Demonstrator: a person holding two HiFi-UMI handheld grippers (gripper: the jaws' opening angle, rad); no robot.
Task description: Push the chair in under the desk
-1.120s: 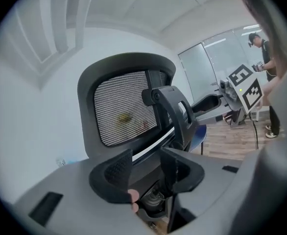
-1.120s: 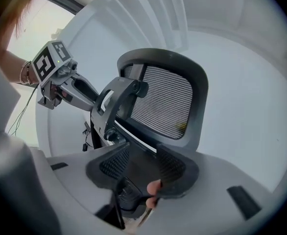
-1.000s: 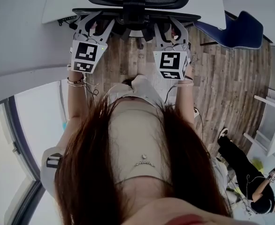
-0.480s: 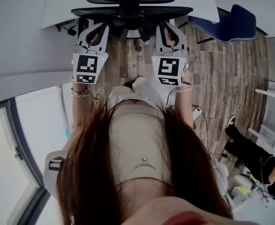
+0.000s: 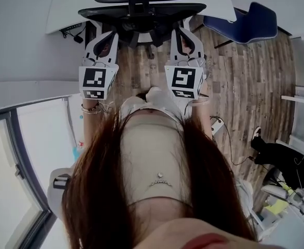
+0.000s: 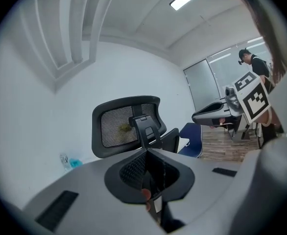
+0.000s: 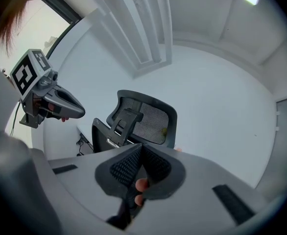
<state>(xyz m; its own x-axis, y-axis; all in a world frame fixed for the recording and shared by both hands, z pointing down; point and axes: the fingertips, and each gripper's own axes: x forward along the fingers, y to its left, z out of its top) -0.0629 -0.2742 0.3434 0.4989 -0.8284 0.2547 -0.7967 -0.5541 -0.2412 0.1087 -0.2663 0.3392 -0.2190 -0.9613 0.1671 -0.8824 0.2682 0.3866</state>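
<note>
Chair (image 5: 140, 7) at desk (image 5: 64, 7), left gripper (image 5: 108, 35) and right gripper (image 5: 180, 32) side by side behind it, second chair (image 5: 245, 21) right.

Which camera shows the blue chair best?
The head view. There the blue chair shows almost whole from above, on the wood floor to the right of the black chair. The left gripper view catches only a slice of it behind the black chair. The right gripper view doesn't show it at all.
</note>
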